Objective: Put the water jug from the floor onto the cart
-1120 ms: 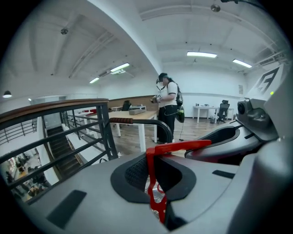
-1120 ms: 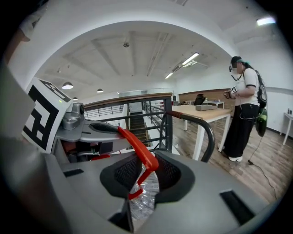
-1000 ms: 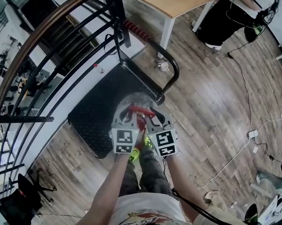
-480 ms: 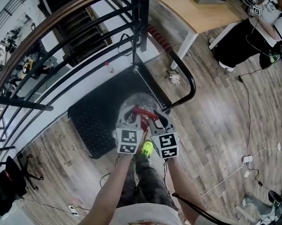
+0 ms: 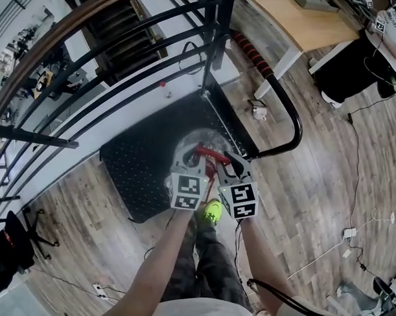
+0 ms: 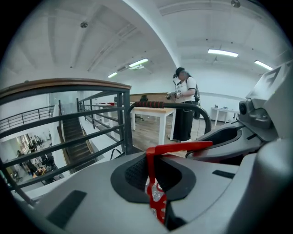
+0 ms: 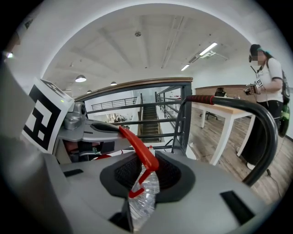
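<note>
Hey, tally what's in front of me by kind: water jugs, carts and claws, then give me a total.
water jug: 1
cart: 1
claws: 2, the left claw and the right claw, each shut on the water jug's red handle
total: 4

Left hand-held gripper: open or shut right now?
Shut. In the left gripper view, the left hand-held gripper has its pads closed on the jug's red handle, with no gap.
</note>
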`<state>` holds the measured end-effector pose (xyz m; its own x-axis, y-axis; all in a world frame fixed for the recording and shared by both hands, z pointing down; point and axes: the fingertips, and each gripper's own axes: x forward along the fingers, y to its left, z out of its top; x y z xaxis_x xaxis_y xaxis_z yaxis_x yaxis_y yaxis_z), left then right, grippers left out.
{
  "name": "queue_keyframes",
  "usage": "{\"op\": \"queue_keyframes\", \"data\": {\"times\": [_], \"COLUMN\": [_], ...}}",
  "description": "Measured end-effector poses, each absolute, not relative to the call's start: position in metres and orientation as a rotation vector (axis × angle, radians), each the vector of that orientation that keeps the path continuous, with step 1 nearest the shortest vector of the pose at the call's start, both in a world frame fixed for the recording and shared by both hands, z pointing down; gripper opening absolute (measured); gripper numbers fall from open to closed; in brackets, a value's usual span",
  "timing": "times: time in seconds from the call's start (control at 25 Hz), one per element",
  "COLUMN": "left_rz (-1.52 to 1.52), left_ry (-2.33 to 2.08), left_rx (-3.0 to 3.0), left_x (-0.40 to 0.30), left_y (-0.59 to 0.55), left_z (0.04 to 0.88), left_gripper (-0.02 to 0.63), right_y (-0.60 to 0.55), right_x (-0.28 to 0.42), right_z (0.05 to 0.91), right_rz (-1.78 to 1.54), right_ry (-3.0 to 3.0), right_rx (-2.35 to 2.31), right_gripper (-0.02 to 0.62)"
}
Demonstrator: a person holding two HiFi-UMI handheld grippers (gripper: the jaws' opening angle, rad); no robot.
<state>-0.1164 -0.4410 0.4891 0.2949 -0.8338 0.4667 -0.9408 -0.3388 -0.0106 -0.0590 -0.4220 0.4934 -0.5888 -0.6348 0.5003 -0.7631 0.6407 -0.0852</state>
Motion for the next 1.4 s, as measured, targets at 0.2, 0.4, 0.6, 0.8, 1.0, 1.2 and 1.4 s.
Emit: {"op": "queue_keyframes", "data": {"times": [0.2, 0.4, 0.6, 0.8, 1.0, 1.2, 1.4], "left_rz": [0.595, 0.589, 0.583, 0.562, 0.565, 0.584, 0.597], "left_ry": [-1.599, -1.591, -1.582, -1.579, -1.571, -1.553, -1.498], "left_rx": [2.295, 2.281, 2.280, 2.287, 2.312, 2.321, 2.345], "left_x": [-0.136, -0.149, -0.153, -0.156, -0.165, -0.168, -0.172], "left_y": [-0.444, -0.454, -0.459, -0.479, -0.489, -0.490, -0.504], "left_z": [0.507, 0.532, 0.551, 0.555, 0.551, 0.556, 0.558], "left_gripper": [0.017, 0.017, 0.014, 0.014, 0.014, 0.015, 0.015], "right_y": [-0.425, -0.436, -0.442, -0.463, -0.472, -0.475, -0.492], "right_x": [-0.081, -0.093, -0.096, -0.097, -0.107, -0.111, -0.117], "right_z": [0.508, 0.530, 0.547, 0.553, 0.554, 0.555, 0.559], "right_rz": [0.435, 0.437, 0.459, 0.430, 0.427, 0.430, 0.467], "right_ry": [-2.433, -2.428, -2.420, -2.427, -2.433, -2.424, -2.429], "right_rx": [1.121, 1.136, 1.143, 1.177, 1.185, 1.193, 1.204], "right_gripper": [0.086, 0.086, 0.086, 0.086, 0.086, 0.086, 0.086]}}
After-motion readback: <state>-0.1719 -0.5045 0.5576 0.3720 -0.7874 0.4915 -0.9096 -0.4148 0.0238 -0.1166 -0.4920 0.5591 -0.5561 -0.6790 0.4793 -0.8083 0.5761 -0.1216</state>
